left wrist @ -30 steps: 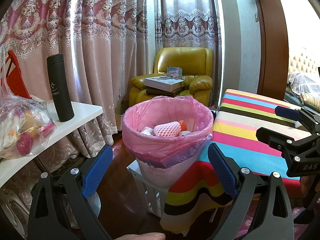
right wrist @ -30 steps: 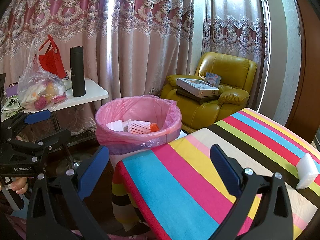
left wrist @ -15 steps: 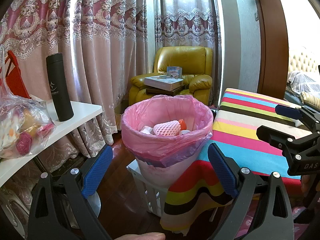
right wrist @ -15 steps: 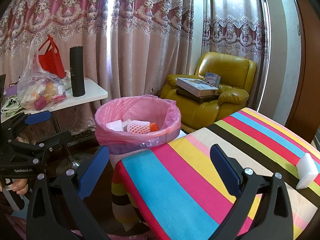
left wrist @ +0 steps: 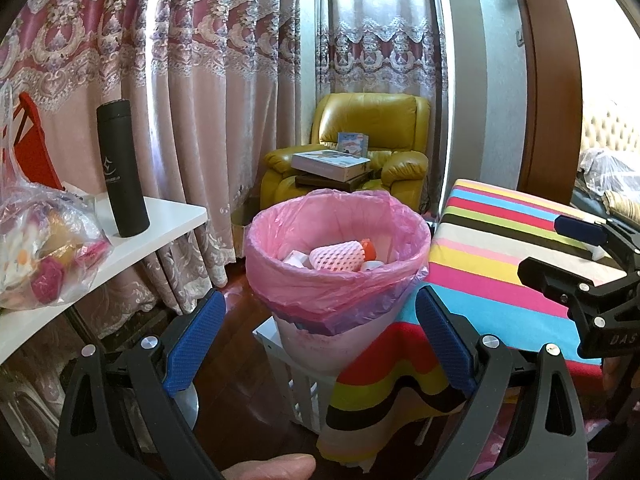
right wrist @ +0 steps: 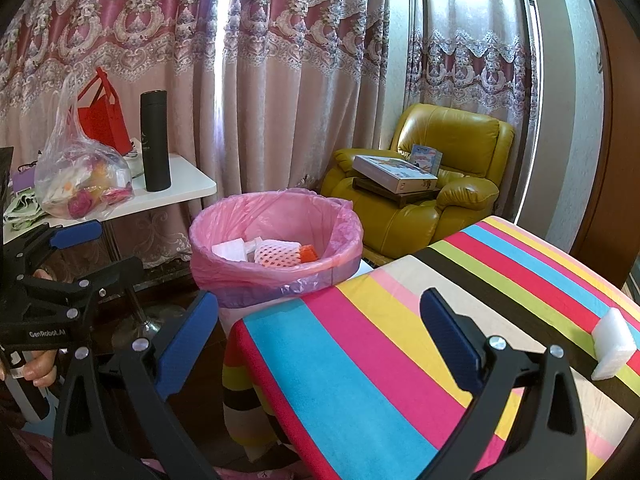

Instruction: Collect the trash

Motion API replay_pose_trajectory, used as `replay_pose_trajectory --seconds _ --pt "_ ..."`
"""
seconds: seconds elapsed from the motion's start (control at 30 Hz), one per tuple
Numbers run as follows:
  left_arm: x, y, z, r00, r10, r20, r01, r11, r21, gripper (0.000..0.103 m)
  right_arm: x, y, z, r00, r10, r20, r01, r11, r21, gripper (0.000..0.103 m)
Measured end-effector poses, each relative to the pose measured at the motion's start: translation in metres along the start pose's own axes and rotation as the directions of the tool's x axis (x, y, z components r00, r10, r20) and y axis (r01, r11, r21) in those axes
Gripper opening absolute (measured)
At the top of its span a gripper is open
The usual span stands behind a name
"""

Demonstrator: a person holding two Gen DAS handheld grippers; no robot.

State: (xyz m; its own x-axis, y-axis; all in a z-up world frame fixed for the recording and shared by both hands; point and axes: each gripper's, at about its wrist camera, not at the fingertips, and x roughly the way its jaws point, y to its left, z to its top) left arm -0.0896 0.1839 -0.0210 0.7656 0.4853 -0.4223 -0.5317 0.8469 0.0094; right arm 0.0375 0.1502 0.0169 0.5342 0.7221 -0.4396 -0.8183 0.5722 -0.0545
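1. Two grippers sit nearest the cameras: the left gripper (left wrist: 320,336) has its blue fingers (left wrist: 194,338) spread wide with nothing between them, and the right gripper (right wrist: 318,332) is likewise wide open and empty.
2. The right gripper hangs over the near end of the striped desk (right wrist: 360,360); the left one is off the desk's left edge, facing the bin (left wrist: 336,264).
3. A white foam block (right wrist: 612,346) lies on the desk near its right edge, well apart from both grippers.
4. The bin, lined with a pink bag, stands just beyond the desk's near left corner, touching the hanging cloth.
5. Inside it lie a pink foam net (left wrist: 338,255), an orange scrap and white pieces.
6. To the left, a white side desk (right wrist: 176,190) carries a black flask (right wrist: 155,142), a clear bag (right wrist: 82,184) and a red bag (right wrist: 102,118).
7. Farthest back, a yellow armchair (right wrist: 424,184) holding boxes stands against patterned curtains (right wrist: 280,60).
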Motion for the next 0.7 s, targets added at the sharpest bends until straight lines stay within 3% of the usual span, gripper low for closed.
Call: replay_pose_trajectory --seconds 0.57,0.7 --pt "0.0028 0.0049 0.0028 1.0 0.008 0.003 -0.008 1.0 -0.007 0.09 0.0024 0.0008 -0.0018 1.0 0.0 -0.002 0.0 1.0 0.004 0.098" --pt "0.0004 0.004 0.0 0.996 0.071 0.044 -0.071 0.997 0.004 0.09 0.0026 0.0013 -0.0023 1.0 0.0 -0.002 0.0 1.0 0.002 0.098"
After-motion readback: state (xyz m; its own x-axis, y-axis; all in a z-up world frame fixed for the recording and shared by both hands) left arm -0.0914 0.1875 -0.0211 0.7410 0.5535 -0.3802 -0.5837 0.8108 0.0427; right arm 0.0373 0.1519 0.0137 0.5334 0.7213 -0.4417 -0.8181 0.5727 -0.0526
